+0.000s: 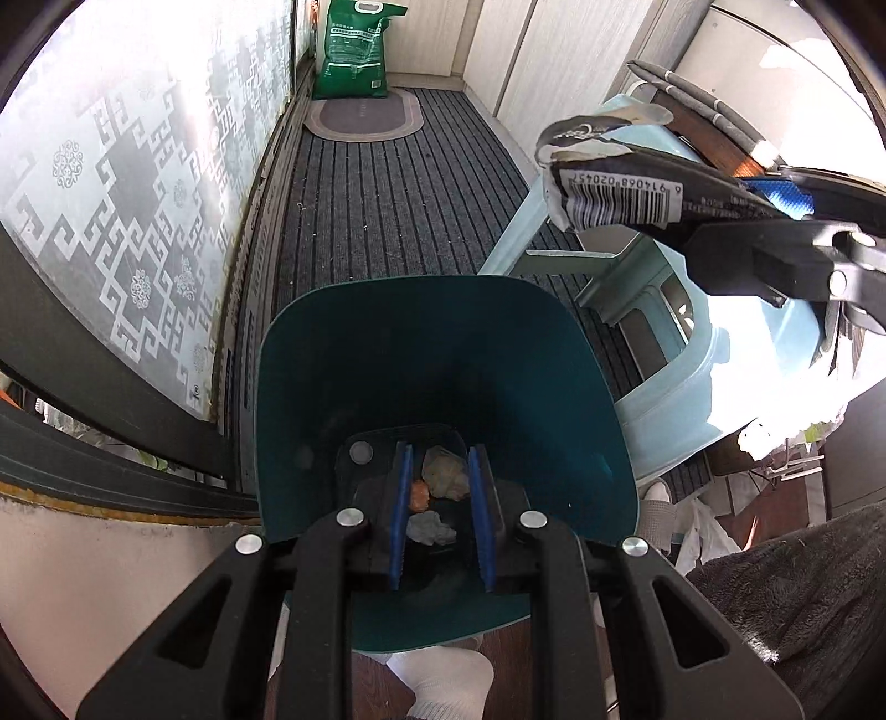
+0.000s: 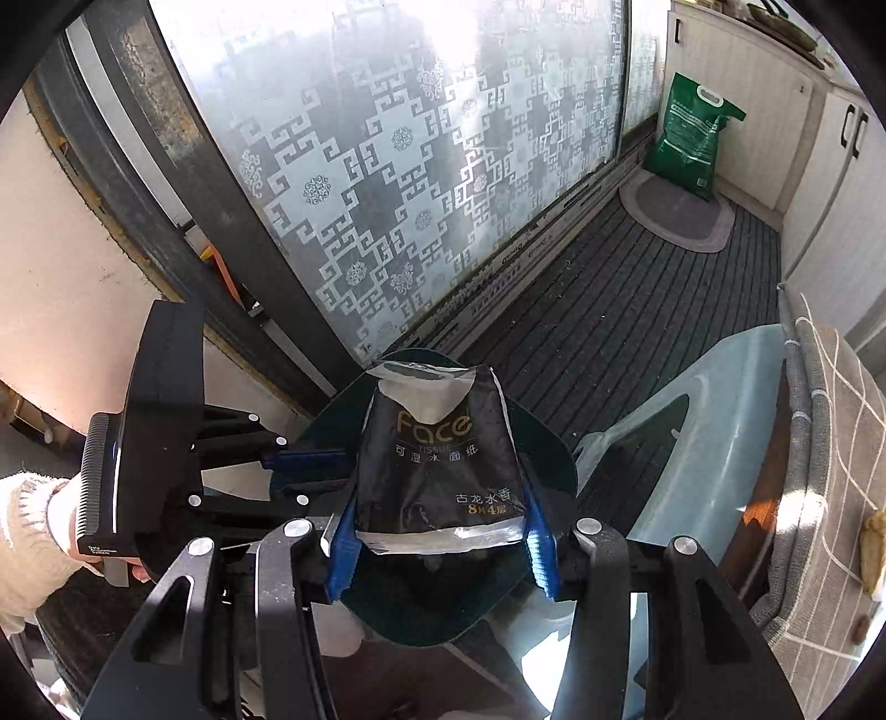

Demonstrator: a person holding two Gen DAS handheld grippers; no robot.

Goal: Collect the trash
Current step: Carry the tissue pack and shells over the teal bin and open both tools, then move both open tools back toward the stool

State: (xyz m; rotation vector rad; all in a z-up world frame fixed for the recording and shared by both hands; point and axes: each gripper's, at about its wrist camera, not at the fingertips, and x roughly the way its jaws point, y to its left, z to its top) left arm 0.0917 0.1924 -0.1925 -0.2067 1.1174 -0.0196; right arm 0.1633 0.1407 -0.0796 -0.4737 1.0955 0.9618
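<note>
Balcony-ish strip with a striped dark floor mat (image 1: 387, 183), patterned frosted sliding door (image 2: 387, 183) along one side, pale blue plastic chair (image 1: 664, 354) on the other, green sack (image 1: 354, 50) way at the far end.

Then the teal bin (image 1: 443, 354), held up off the floor by the left gripper (image 1: 440, 518), clamped on the near rim, one blue pad inside the wall and one apparently outside. Already a few crumpled scraps (image 1: 443, 479) sitting at the bottom.

Right gripper (image 2: 440, 540) squeezed shut on a black tissue pack (image 2: 437, 471), torn open at the top, hanging above the bin mouth.

Looks like the drop-off step: pack grabbed, not yet in. Next up probably needs lining the pack over the opening, then letting go so it falls clear of the rim instead of bouncing off.

Left view only: the bin's insides, the scraps and the pack's barcode side. Right view only: the "Face" label, the left gripper from the side, a checked cushion (image 2: 830, 443), plus a sleeve-covered hand (image 2: 39, 531) on the left handle.
</note>
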